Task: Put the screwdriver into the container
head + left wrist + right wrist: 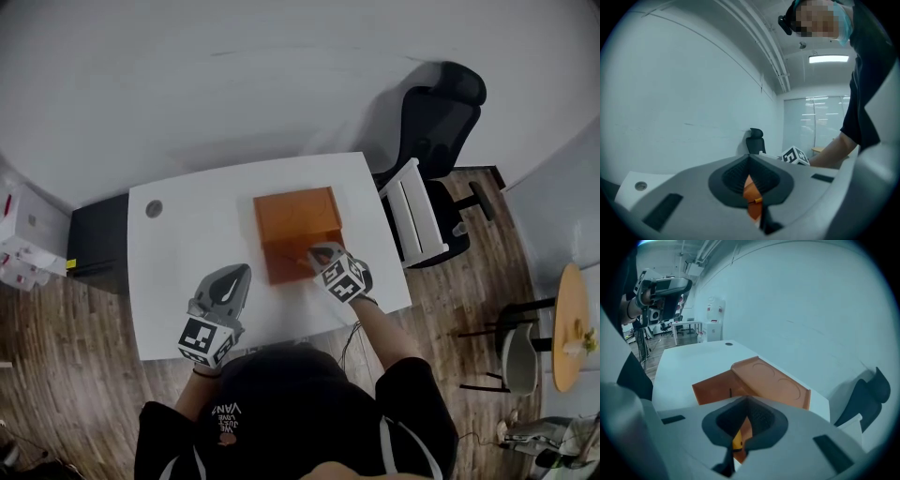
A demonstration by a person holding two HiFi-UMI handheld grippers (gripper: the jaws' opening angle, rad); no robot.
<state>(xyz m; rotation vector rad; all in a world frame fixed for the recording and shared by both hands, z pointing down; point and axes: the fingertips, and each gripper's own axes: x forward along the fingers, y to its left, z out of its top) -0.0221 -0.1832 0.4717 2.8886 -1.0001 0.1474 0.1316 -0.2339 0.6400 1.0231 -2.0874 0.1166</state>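
Two grippers, right gripper [321, 253] fingers pinching screwdriver [737, 441] at orange container [298, 214], left gripper [238, 274] fingers closed, empty.

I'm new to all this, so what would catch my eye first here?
The orange container, lid open, in the middle of the white table stands out most. At its near right corner the right gripper is shut on the screwdriver, yellow between its jaws; the left gripper hangs shut and empty over the table's near left.
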